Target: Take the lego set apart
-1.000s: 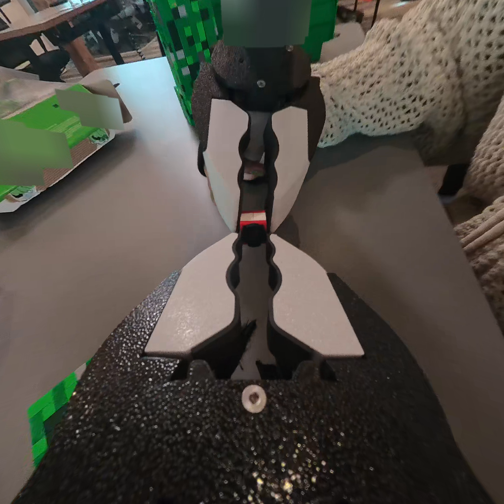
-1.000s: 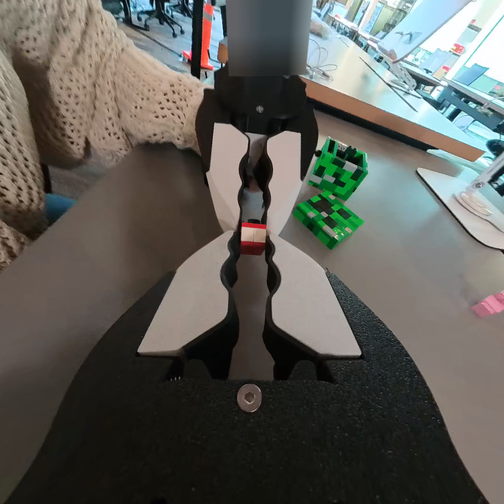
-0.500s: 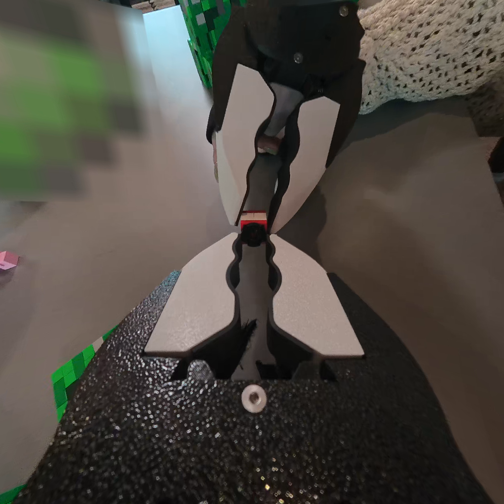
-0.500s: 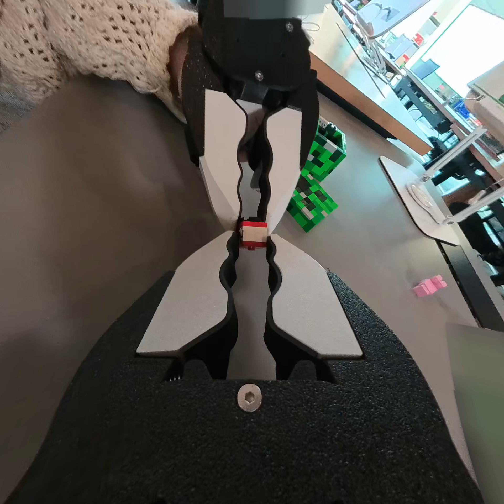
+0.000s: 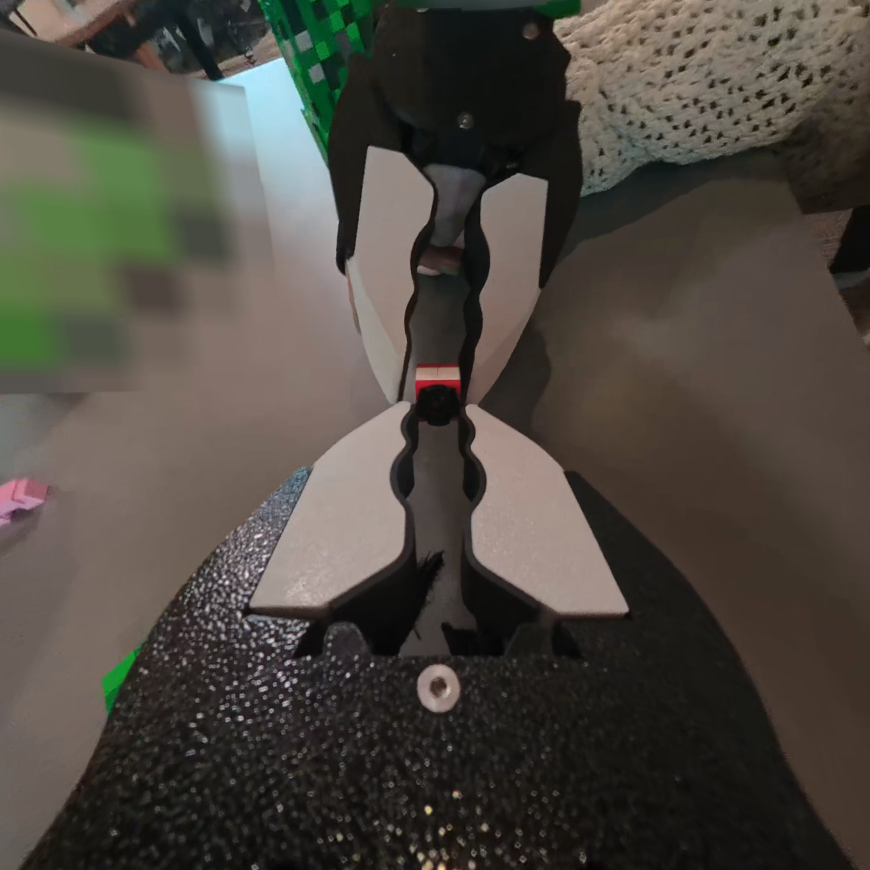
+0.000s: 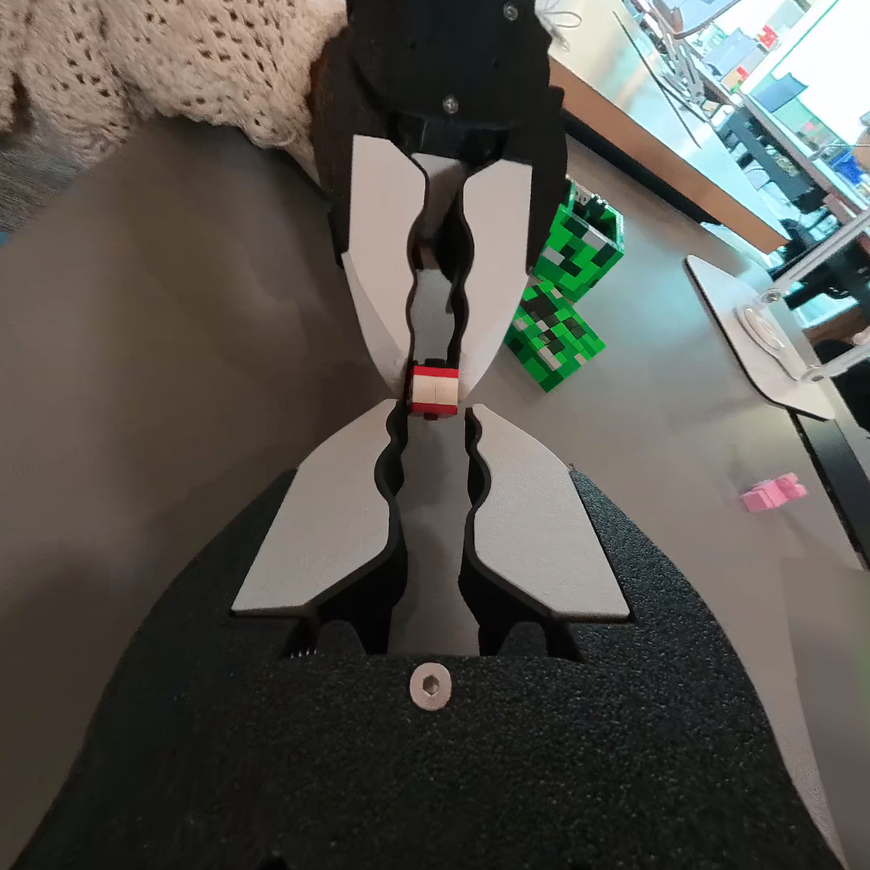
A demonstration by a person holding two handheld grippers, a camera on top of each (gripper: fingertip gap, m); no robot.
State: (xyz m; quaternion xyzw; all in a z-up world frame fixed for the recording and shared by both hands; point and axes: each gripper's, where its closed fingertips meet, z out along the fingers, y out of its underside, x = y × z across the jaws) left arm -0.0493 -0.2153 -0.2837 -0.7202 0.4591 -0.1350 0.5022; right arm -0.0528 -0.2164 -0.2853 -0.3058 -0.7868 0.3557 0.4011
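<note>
Since 0.5 s ago the right gripper (image 6: pixel 435 409) has let go: its tips now stand spread, clear of the red-and-white lego block (image 6: pixel 434 391), which earlier sat pinched between them. Left gripper (image 5: pixel 438 408) hasn't budged; in the left wrist view its tips pinch a black round piece (image 5: pixel 437 407) at frame centre, red-and-white block touching just beyond it. In the right wrist view the block sits at centre, gripped by the opposing tips, a bare gap on its right side before my near finger. Right of centre: two green creeper-pattern lego cubes (image 6: pixel 560 310) on the grey table (image 6: pixel 188 329); lower right, a pink lego bit (image 6: pixel 442 494). Reads as a failed pull or a regrip: block looks undivided, so the split isn't done yet
</note>
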